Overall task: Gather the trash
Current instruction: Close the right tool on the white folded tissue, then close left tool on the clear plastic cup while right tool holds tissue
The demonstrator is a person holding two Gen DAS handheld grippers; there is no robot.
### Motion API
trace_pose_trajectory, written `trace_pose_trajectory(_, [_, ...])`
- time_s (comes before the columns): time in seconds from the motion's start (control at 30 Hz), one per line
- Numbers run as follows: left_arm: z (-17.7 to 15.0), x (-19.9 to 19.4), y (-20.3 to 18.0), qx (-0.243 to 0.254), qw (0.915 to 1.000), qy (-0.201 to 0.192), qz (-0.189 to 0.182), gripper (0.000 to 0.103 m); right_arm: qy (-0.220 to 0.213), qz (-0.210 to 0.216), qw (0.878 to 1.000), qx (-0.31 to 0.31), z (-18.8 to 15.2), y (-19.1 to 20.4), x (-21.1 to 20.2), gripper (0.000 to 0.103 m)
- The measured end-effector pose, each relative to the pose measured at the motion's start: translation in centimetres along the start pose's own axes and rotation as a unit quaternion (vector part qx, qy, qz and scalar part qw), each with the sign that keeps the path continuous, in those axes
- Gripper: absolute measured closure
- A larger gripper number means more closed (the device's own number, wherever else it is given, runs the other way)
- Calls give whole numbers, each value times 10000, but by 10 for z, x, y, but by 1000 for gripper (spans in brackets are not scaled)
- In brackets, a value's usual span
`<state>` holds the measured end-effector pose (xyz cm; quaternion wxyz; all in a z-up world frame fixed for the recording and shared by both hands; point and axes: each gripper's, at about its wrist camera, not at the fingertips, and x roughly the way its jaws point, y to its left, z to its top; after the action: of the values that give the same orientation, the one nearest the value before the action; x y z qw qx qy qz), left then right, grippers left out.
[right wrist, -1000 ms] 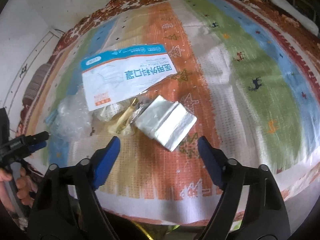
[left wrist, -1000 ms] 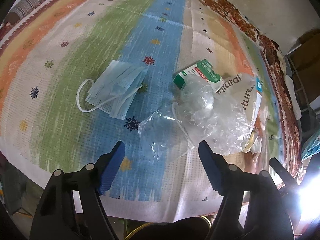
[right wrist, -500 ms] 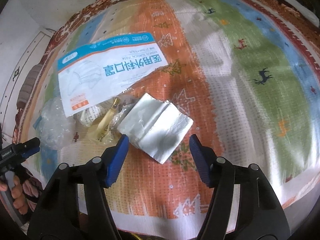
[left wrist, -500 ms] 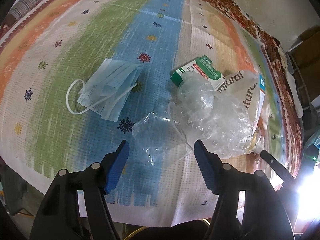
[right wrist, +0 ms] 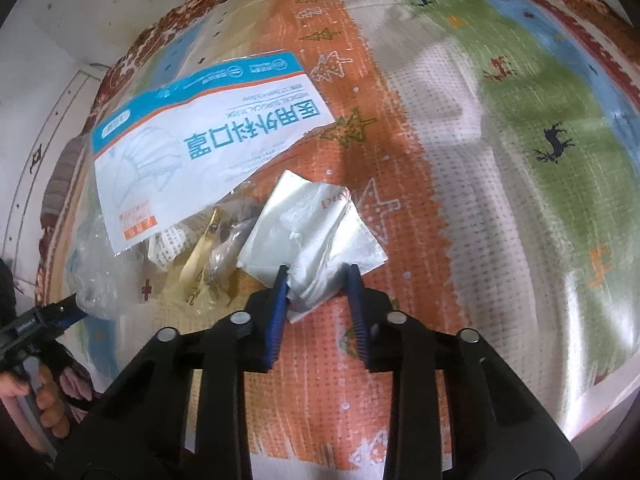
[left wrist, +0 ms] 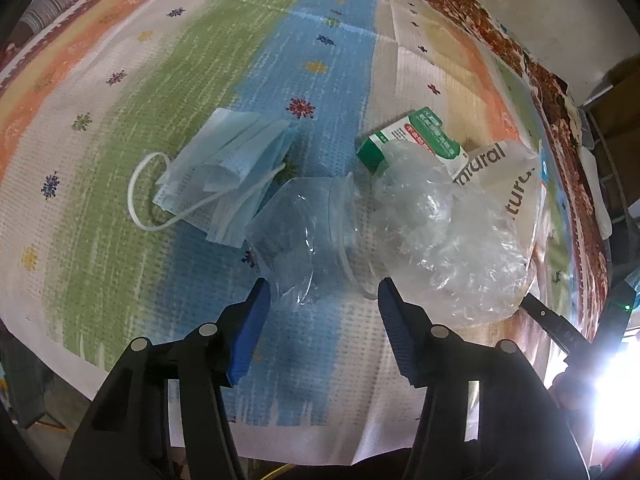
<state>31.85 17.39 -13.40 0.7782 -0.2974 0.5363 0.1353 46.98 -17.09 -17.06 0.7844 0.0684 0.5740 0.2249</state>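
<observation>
In the left wrist view a clear plastic bag (left wrist: pixel 304 232) lies on the striped cloth, its near edge between the blue pads of my left gripper (left wrist: pixel 323 300). Those jaws are closing, with a gap still showing on the right side. Beside the bag lie a blue face mask (left wrist: pixel 228 176), a green-and-white box (left wrist: pixel 416 136) and a crumpled clear bag printed "natural" (left wrist: pixel 460 232). In the right wrist view my right gripper (right wrist: pixel 317 280) is closing, and both pads press on a white folded bag (right wrist: pixel 316 232), which bunches up between them.
A blue-and-white mask packet (right wrist: pixel 200 132), a yellowish wrapper (right wrist: pixel 200 256) and crumpled clear plastic (right wrist: pixel 92 280) lie left of the white bag. A hand (right wrist: pixel 44 400) holds the left gripper at the far left. The tablecloth (right wrist: pixel 520 200) ends at the near table edge.
Both grippers sank toward the table and narrowed. The left jaws came around the clear bag's near edge. The right jaws closed onto the white folded bag and crumpled it.
</observation>
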Motion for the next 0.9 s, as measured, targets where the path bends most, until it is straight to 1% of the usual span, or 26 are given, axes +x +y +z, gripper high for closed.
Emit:
trace_pose_trajectory(0.17, [2,-5,5,-85,9999,-56,-24,49,10,-15,10000,54,0,-3,-1,89])
trace_pose_trajectory(0.27, [2,-6,4,-64,10000,-57,-8,49,7,-53,10000,61,-1,-4,-3,92])
trace_pose_trajectory(0.4, [2,-7,5,-74,10000,-62,-21,50,18,-149,9999,46,-1,-5,-6,94])
trace_pose_trajectory(0.57, [0,-11,7,-157,9998,-40,-93,51,-16,-130,9998,140,-1,-8,-16,95])
trace_pose_trajectory(0.9, [-6,-21,9,-232,9995,-21,-195,53,-77,-141,9999,62,-9,-3,-38,96])
